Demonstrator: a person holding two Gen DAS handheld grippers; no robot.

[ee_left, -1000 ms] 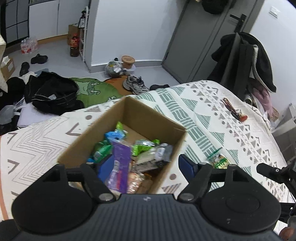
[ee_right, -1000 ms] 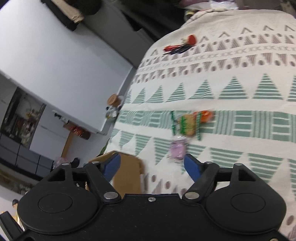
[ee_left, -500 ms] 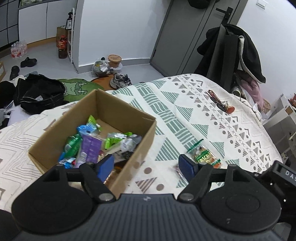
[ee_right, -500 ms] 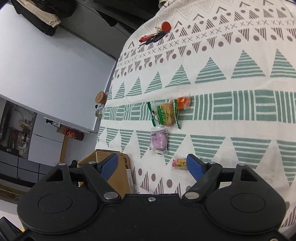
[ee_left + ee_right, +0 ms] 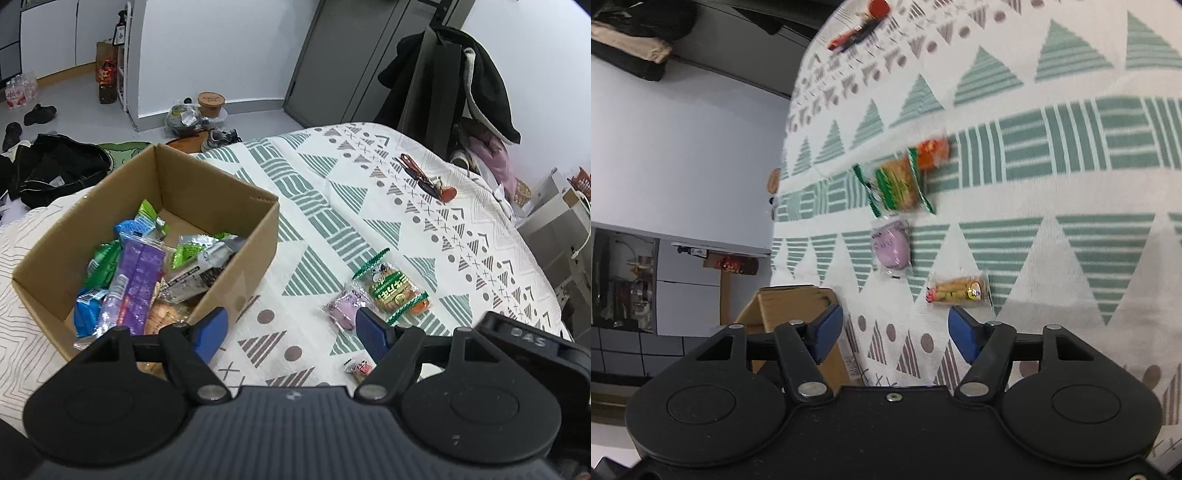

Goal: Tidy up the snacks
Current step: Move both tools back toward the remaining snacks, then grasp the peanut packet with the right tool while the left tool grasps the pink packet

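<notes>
Cardboard box (image 5: 236, 254) is packed with snacks. Both the left tool (image 5: 291, 328) and right tool (image 5: 895, 328) are held apart, empty. A purple snack (image 5: 891, 248) is left on the bed (image 5: 1071, 258).

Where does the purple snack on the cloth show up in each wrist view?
Left wrist: purple snack, lower centre-right, just above the right fingertip.
Right wrist: purple snack, centre, below the green cracker pack.
Shared landmark: green cracker pack, beside it in both views.
</notes>
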